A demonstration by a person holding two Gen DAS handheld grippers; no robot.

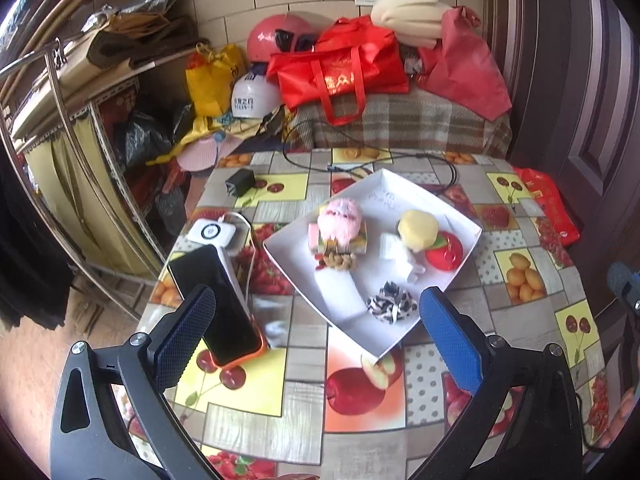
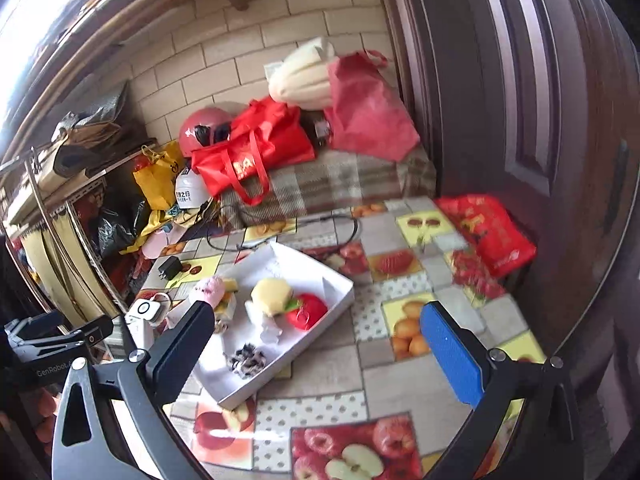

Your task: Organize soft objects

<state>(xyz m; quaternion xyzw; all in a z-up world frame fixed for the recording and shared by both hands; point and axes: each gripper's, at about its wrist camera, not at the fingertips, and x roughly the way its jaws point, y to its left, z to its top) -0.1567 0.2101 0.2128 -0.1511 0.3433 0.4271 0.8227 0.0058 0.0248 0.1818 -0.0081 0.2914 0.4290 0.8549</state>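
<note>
The soft objects lie gathered inside a shallow white cardboard tray (image 1: 280,250) set at an angle on the fruit-patterned tablecloth (image 1: 520,320), which suggests the sorting is largely done or the tray is the place they are collected. Toward the tray's left side a fluffy pink pompom (image 1: 341,218) sits on a small stack of coloured sponge-like blocks (image 1: 318,236), with a knobbly beige-and-red piece (image 1: 338,261) just in front. Toward the right, a pale yellow squashy bun-shaped toy (image 1: 418,229) leans against a glossy red apple-shaped one (image 1: 445,256), and a crumpled white piece (image 1: 412,266) lies beside them. Near the tray's front edge rests a black-and-white scrunchie (image 1: 389,304), well apart from the rest.

The left gripper (image 1: 316,334) hangs above the near corner of the tray with its jaws spread wide and nothing between them. The right gripper (image 2: 316,342) is likewise released and empty, held over the table to the tray's right.

Beside the tray on the left, a dark phone in an orange case (image 1: 224,300) stands propped, with a white power bank (image 1: 211,232) behind it and a black charger plug (image 1: 240,182) farther back. A red plastic bag (image 2: 486,232) lies at the table's far right edge, clear of the work.
</note>
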